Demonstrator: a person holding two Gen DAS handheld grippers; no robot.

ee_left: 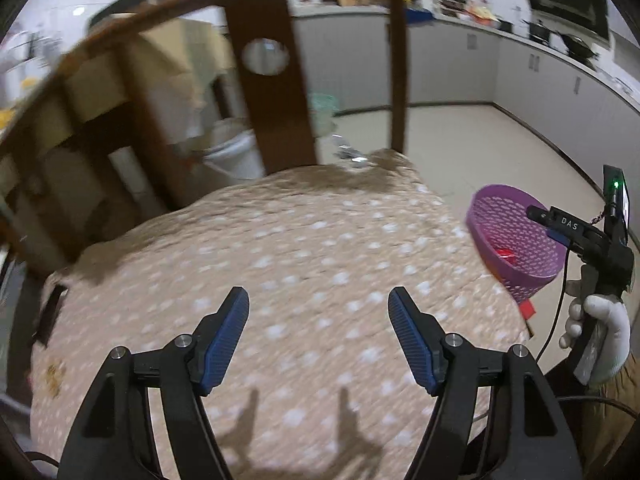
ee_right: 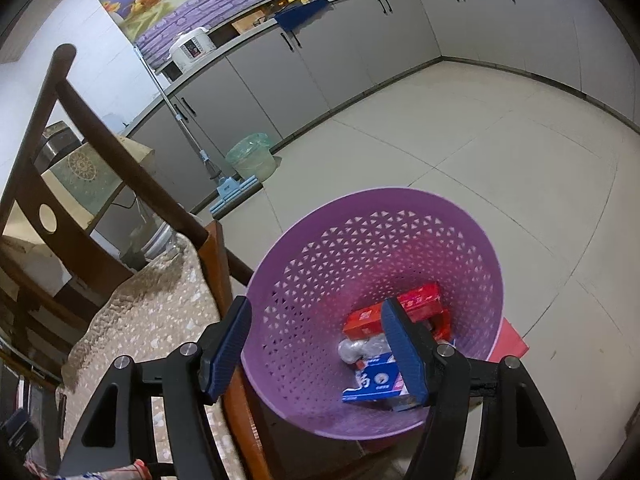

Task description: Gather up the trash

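Observation:
My left gripper [ee_left: 318, 304] hovers open over a chair's spotted beige cushion [ee_left: 300, 248], with nothing between its blue pads. A small shiny scrap [ee_left: 352, 156], blurred, lies at the cushion's far edge. The purple mesh basket [ee_right: 360, 240] stands tilted beside the chair and holds a red box [ee_right: 384, 312], a blue-and-white packet [ee_right: 376, 384] and a crumpled clear wrapper [ee_right: 356, 350]. My right gripper [ee_right: 316, 305] straddles the basket's near rim, one finger outside and one inside, and its pads do not squeeze the wall. In the left wrist view a gloved hand [ee_left: 608, 320] holds that gripper at the basket [ee_left: 516, 240].
The wooden chair back [ee_left: 272, 100] rises behind the cushion. A flat red thing [ee_right: 510, 342] shows under the basket. A green-lined bin [ee_right: 252, 156] and a mop [ee_right: 228, 188] stand by the grey cabinets [ee_right: 360, 40]. Tiled floor [ee_right: 500, 140] spreads to the right.

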